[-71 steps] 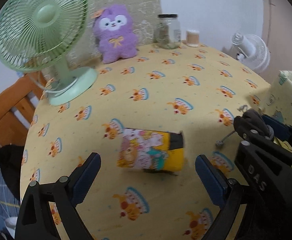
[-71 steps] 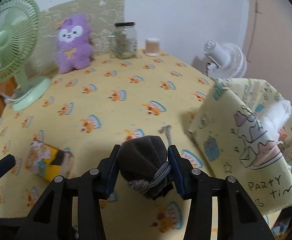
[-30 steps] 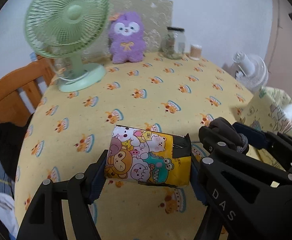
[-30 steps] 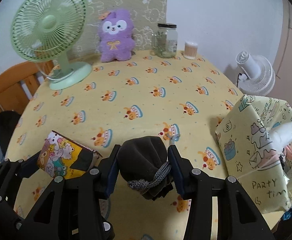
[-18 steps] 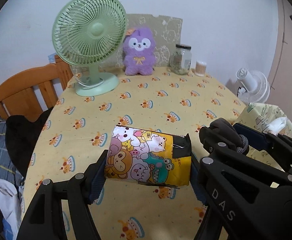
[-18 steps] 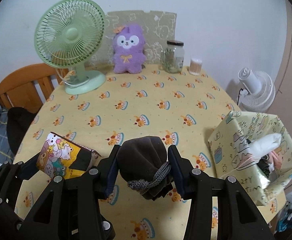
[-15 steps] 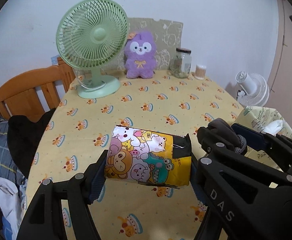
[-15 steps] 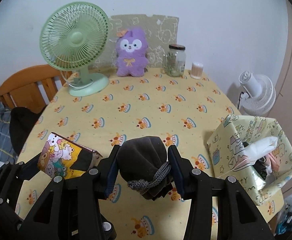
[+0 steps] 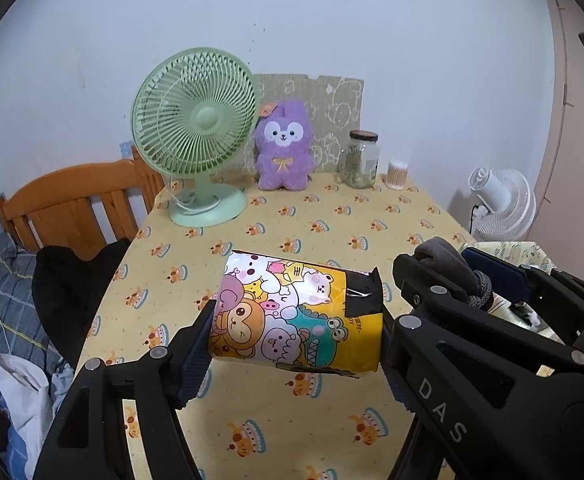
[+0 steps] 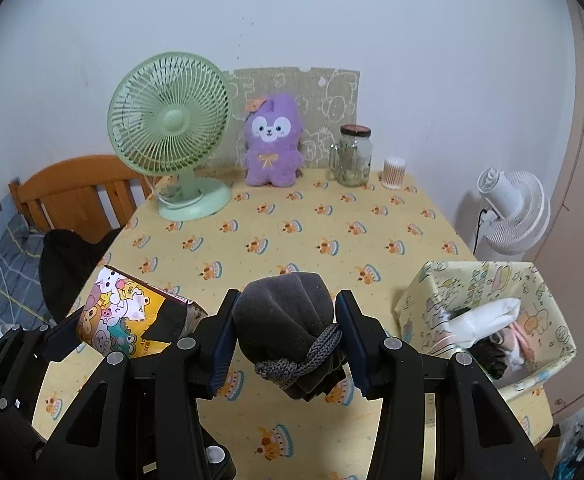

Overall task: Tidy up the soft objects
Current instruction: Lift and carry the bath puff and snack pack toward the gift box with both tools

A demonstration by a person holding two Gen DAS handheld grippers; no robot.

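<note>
With my left tongs (image 9: 295, 344) clamping the cartoon-printed yellow soft pack (image 9: 297, 316) and my right tongs (image 10: 286, 342) squeezing the dark grey drawstring pouch (image 10: 284, 320) above the surface (image 10: 292, 236), both remain unstored (the pale-yellow patterned fabric box (image 10: 539, 300) already holds some).

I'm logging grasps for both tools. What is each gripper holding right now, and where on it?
Left gripper: cartoon-print pack, pinched across its two ends. Right gripper: dark grey drawstring pouch, squeezed at its sides above the knotted cord.
</note>
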